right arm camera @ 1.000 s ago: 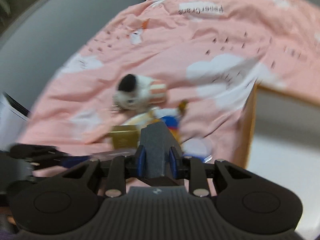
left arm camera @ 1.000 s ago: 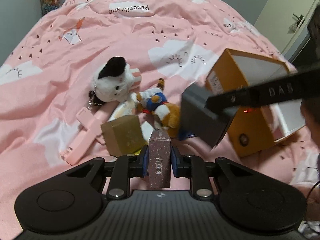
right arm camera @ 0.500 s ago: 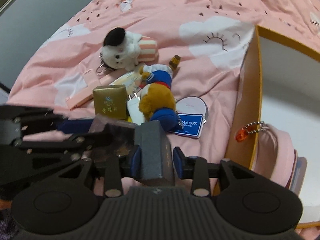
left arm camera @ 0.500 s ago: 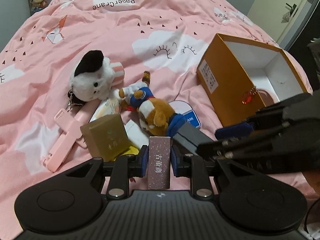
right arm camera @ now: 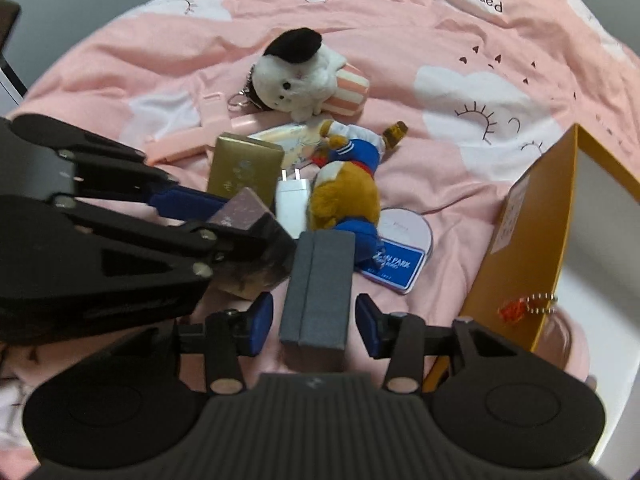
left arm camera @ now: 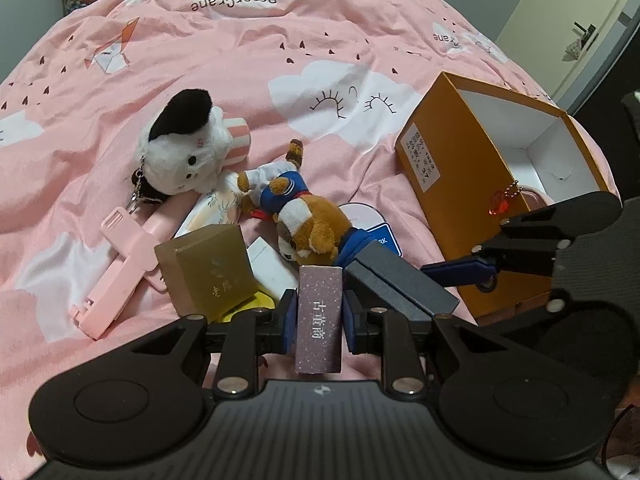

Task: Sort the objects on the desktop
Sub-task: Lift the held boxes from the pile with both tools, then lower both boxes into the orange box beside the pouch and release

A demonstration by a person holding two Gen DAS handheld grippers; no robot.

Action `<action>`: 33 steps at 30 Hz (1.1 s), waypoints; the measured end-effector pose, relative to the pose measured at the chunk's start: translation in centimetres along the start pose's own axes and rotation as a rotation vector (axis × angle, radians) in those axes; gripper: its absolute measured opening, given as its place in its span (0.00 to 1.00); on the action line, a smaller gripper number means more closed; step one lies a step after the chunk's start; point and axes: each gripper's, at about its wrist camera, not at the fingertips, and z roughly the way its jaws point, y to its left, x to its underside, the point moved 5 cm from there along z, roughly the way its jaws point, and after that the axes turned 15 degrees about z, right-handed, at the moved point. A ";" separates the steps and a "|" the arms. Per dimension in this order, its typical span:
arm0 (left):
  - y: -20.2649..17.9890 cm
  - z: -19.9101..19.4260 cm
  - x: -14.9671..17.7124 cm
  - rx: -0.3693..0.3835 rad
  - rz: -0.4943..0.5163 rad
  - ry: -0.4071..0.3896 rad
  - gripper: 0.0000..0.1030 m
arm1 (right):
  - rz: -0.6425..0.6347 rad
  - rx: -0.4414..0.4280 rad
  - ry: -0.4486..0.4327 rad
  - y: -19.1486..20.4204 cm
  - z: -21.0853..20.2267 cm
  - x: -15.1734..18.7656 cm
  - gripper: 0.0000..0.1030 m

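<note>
My left gripper (left arm camera: pixel 319 318) is shut on a mauve speckled box (left arm camera: pixel 319 316), low over the pink bedspread; the box also shows in the right wrist view (right arm camera: pixel 250 216). My right gripper (right arm camera: pixel 315 322) is open, its blue pads apart on either side of a dark grey box (right arm camera: pixel 319 290) that lies between them; the grey box also shows in the left wrist view (left arm camera: pixel 400 280). A gold box (left arm camera: pixel 210 270), a white charger (right arm camera: pixel 293 204), a brown plush dog (left arm camera: pixel 308 224) and a white plush (left arm camera: pixel 184 152) lie just ahead.
An open orange box (left arm camera: pixel 448 184) stands at the right with a pink item and a red charm (left arm camera: pixel 498 206) at its rim. A pink folding stand (left arm camera: pixel 124 260), a blue card (right arm camera: pixel 394 268) and a floral pouch (left arm camera: pixel 212 208) lie among the toys.
My right gripper has come down beside my left one and opened, so the grey box lies loose between its pads. My left gripper keeps its hold on the mauve box.
</note>
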 end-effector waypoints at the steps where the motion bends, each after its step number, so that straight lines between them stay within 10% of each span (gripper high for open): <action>1: 0.1 0.0 0.0 -0.002 -0.006 0.003 0.26 | 0.010 0.000 0.004 -0.1 0.1 0.0 0.37; 18: -2.6 -4.2 -0.1 -0.120 0.003 -0.014 0.25 | 0.158 -0.147 -0.165 -3.4 -8.6 2.6 0.35; 25: -5.5 -9.5 -3.4 -0.030 -0.001 -0.150 0.25 | 0.249 -0.201 -0.338 -6.9 -15.8 3.0 0.35; 33: -10.8 -10.5 -8.6 0.123 0.067 -0.231 0.25 | 0.356 -0.055 -0.459 -13.1 -20.0 4.3 0.35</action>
